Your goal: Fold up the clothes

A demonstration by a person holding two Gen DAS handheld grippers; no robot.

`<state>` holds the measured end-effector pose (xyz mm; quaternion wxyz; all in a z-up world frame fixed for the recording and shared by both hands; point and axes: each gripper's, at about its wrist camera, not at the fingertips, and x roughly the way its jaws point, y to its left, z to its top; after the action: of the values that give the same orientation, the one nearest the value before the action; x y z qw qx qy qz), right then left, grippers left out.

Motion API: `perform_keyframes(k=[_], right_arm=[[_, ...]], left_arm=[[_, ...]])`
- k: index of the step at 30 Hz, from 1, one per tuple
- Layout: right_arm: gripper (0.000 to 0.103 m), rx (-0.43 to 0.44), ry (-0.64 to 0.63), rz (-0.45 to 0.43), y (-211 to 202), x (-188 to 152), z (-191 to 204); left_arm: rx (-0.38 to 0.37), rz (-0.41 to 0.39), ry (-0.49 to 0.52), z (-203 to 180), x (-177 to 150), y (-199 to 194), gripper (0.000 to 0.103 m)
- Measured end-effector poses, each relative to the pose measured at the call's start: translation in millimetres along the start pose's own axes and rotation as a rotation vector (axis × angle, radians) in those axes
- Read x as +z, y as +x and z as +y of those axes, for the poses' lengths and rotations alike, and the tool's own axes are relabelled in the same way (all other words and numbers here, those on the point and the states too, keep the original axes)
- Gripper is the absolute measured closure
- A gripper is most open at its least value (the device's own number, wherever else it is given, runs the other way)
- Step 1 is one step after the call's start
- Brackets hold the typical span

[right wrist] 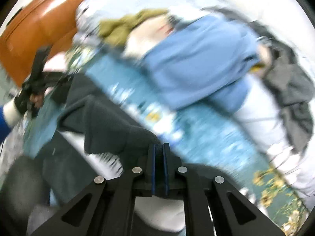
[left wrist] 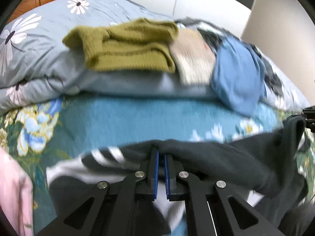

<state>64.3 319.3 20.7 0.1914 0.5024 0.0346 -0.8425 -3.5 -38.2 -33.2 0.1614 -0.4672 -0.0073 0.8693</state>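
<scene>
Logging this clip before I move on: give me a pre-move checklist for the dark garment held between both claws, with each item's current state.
1. Left claw shut on the dark garment: ok, the fabric edge is pinched between its blue pads.
2. Right claw shut on the same garment: ok.
3. Garment spread between the two claws: ok, it spans from one to the other, sagging in the middle.
4. Garment off the bedsheet: cannot tell, both views are blurred.
5. Landing area free: ok, the olive sweater and blue garment lie farther back on the duvet.
6. Edges aligned for a fold: cannot tell.
</scene>
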Motion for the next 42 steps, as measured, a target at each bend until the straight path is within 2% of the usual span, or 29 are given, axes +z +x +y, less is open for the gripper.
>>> perform_keyframes(k=[4,6,9,12,16,19,21,22,23,24,25,26,29,30,33,36,39,42], right_arm=[[0.097,-0.102,0.133,-0.092,-3,23,-42],[0.099,-0.148,0.226,-0.1,5,29,-69],[0.099,-0.156,0.332,-0.074,19,26,-95],[0.099,-0.171,0.346,-0.074,15,19,-101],[0.099,-0.174,0.322,-0.098,-8,6,-95],[0.099,-0.193,0.339,-0.11,-27,-10,-101],[0.098,-0.224,0.379,-0.101,-45,-29,-111],[0.097,-0.24,0.403,-0.098,-53,-39,-116],[0.095,-0.258,0.443,-0.097,-63,-54,-123],[0.087,-0.283,0.493,-0.099,-77,-74,-132],[0.081,-0.307,0.537,-0.102,-89,-92,-139],[0.067,-0.334,0.576,-0.109,-102,-110,-145],[0.042,-0.426,0.752,-0.146,-148,-178,-167],[0.04,-0.459,0.827,-0.157,-162,-205,-174],[0.039,-0.491,1.017,-0.171,-180,-266,-190],[0.039,-0.432,1.195,-0.198,-177,-315,-202],[0.039,-0.365,1.307,-0.23,-160,-332,-208],[0.039,-0.335,1.393,-0.248,-145,-341,-214]], left_arm=[[0.017,-0.016,-0.122,18,34,24,0.102],[0.02,0.005,-0.198,31,44,41,0.102],[0.037,0.034,-0.256,41,49,60,0.102],[0.031,0.045,-0.246,37,44,61,0.102],[0.063,0.058,-0.137,15,27,44,0.102],[0.079,0.066,-0.106,-1,10,30,0.101],[0.105,0.074,-0.106,-12,-4,20,0.099],[0.113,0.074,-0.107,-17,-10,14,0.096],[0.115,0.068,-0.113,-21,-15,9,0.088],[0.118,0.061,-0.122,-24,-21,2,0.081],[0.12,0.053,-0.135,-28,-26,-5,0.064],[0.12,0.039,-0.151,-32,-31,-13,0.053],[0.1,0.014,-0.205,-40,-40,-31,0.046],[0.097,0.015,-0.219,-41,-42,-34,0.044],[0.084,0.032,-0.262,-42,-50,-40,0.043],[0.087,0.054,-0.287,-44,-53,-41,0.043],[0.093,0.064,-0.286,-47,-55,-47,0.043],[0.103,0.066,-0.276,-49,-58,-54,0.043]])
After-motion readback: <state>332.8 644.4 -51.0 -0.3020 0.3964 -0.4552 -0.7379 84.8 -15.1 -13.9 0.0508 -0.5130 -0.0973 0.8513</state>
